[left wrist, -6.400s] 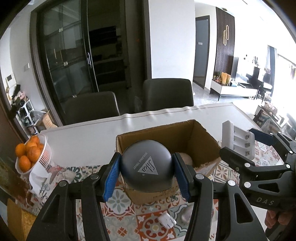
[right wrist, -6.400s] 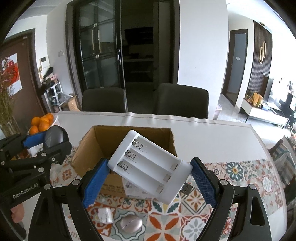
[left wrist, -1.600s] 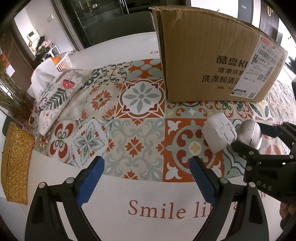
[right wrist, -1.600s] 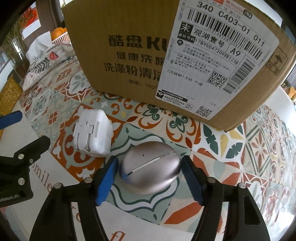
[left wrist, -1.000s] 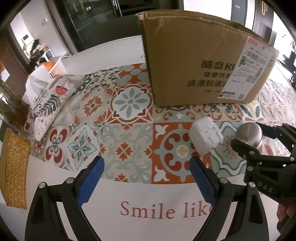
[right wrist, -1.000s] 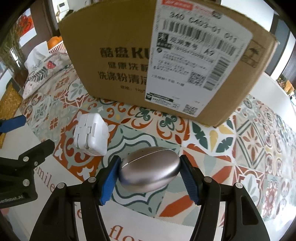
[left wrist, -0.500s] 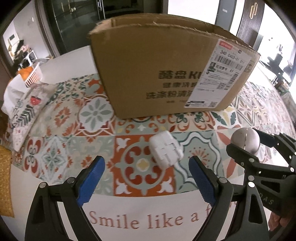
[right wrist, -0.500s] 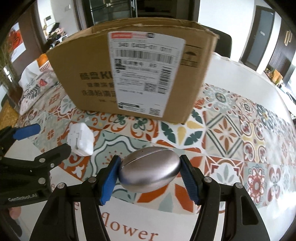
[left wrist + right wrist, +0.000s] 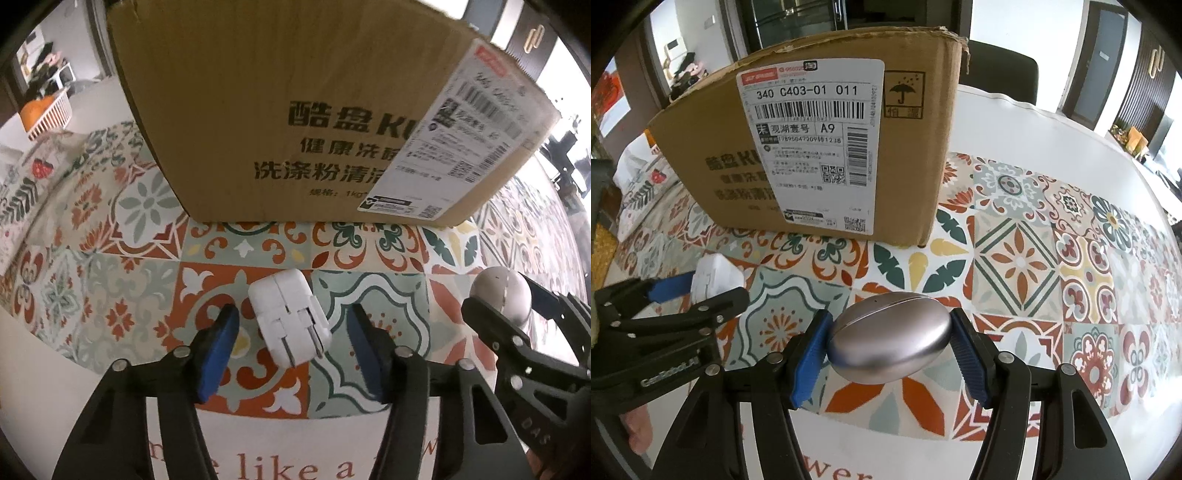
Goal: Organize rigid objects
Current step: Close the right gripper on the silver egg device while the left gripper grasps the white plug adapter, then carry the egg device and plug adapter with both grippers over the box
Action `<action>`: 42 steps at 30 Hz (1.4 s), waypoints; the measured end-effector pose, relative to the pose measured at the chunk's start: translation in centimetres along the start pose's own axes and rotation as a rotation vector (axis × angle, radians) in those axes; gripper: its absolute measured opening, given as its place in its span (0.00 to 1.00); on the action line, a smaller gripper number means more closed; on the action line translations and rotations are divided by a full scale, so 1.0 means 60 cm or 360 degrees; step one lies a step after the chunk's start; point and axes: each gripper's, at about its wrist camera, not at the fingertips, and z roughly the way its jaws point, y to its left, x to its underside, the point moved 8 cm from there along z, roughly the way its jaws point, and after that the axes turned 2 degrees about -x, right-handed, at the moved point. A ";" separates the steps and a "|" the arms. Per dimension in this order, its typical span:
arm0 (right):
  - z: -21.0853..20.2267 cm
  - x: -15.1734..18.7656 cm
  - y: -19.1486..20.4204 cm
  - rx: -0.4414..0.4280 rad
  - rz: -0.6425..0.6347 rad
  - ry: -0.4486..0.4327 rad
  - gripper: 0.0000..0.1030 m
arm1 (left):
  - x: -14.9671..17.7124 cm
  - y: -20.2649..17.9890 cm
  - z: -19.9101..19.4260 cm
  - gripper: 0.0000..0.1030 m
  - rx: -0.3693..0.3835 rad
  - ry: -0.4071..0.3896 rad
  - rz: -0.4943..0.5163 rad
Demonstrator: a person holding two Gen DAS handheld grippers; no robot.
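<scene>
My left gripper (image 9: 290, 330) has its jaws closing around the white plug adapter (image 9: 289, 317), which lies flat on the patterned tablecloth (image 9: 144, 258) squarely between the two blue pads. I see a narrow gap on each side, so the pads are not pressing on it yet. Its two metal prongs point back toward me, at about 6 o'clock in the left wrist view. The cardboard box (image 9: 280, 110) stands just beyond it at 12 o'clock, printed side facing me.

My right gripper (image 9: 890, 347) is clenched on the silver egg-shaped case (image 9: 890, 345). Both blue pads press on its long ends, and it hangs above the tablecloth, with its seam running across from pad to pad. In the right wrist view the box sits at about 11 o'clock from the case, its white shipping label (image 9: 809, 144) turned my way.

From the left wrist view the right gripper and its case show at 3 o'clock, near the adapter but apart from it. A basket of oranges (image 9: 46, 110) sits far off at 10 o'clock.
</scene>
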 end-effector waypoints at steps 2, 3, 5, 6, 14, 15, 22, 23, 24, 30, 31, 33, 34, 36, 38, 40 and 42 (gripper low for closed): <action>0.002 -0.003 0.001 -0.0010 0.0004 -0.0002 0.62 | -0.002 -0.001 0.009 0.45 0.0005 0.0024 -0.0012; 0.003 -0.004 0.002 -0.0016 0.0005 -0.0001 0.62 | -0.002 -0.001 0.012 0.42 0.0003 0.0032 -0.0017; 0.006 -0.005 0.004 -0.0022 0.0010 0.0003 0.62 | -0.004 -0.003 0.019 0.32 0.0006 0.0044 -0.0017; 0.008 -0.005 0.004 -0.0025 0.0010 0.0005 0.62 | -0.004 -0.003 0.019 0.32 0.0019 0.0045 -0.0014; 0.011 0.000 0.028 -0.0051 -0.0001 0.0005 0.62 | 0.002 0.019 0.009 0.28 0.0079 0.0011 0.0012; 0.010 0.001 0.031 -0.0054 -0.0001 0.0005 0.62 | 0.003 0.023 0.006 0.28 0.0084 -0.0001 0.0014; -0.001 0.001 0.047 -0.0078 0.0010 -0.0013 0.62 | 0.010 0.045 -0.028 0.28 0.0094 -0.0050 0.0025; -0.004 0.000 0.049 -0.0078 0.0009 -0.0021 0.62 | 0.010 0.046 -0.032 0.28 0.0099 -0.0053 0.0026; -0.008 -0.002 0.052 -0.0079 0.0009 -0.0026 0.62 | 0.010 0.048 -0.035 0.28 0.0104 -0.0057 0.0025; -0.032 -0.012 0.070 -0.0078 -0.0011 -0.0064 0.62 | 0.013 0.056 -0.067 0.28 0.0127 -0.0109 0.0020; -0.036 -0.014 0.073 -0.0078 -0.0013 -0.0072 0.62 | 0.012 0.059 -0.074 0.28 0.0127 -0.0123 0.0022; -0.044 -0.019 0.076 -0.0076 -0.0015 -0.0086 0.62 | 0.005 0.051 -0.081 0.28 0.0126 -0.0146 0.0029; -0.049 -0.022 0.078 -0.0074 -0.0018 -0.0097 0.62 | 0.000 0.050 -0.088 0.28 0.0128 -0.0160 0.0033; -0.059 -0.028 0.078 -0.0072 -0.0020 -0.0116 0.62 | -0.009 0.050 -0.102 0.28 0.0130 -0.0186 0.0039; -0.070 -0.034 0.080 -0.0069 -0.0022 -0.0139 0.62 | -0.017 0.050 -0.118 0.28 0.0137 -0.0214 0.0044; -0.082 -0.042 0.083 -0.0063 -0.0025 -0.0165 0.62 | -0.025 0.050 -0.133 0.28 0.0144 -0.0247 0.0057; -0.095 -0.051 0.085 -0.0062 -0.0026 -0.0193 0.62 | -0.033 0.051 -0.151 0.28 0.0148 -0.0287 0.0067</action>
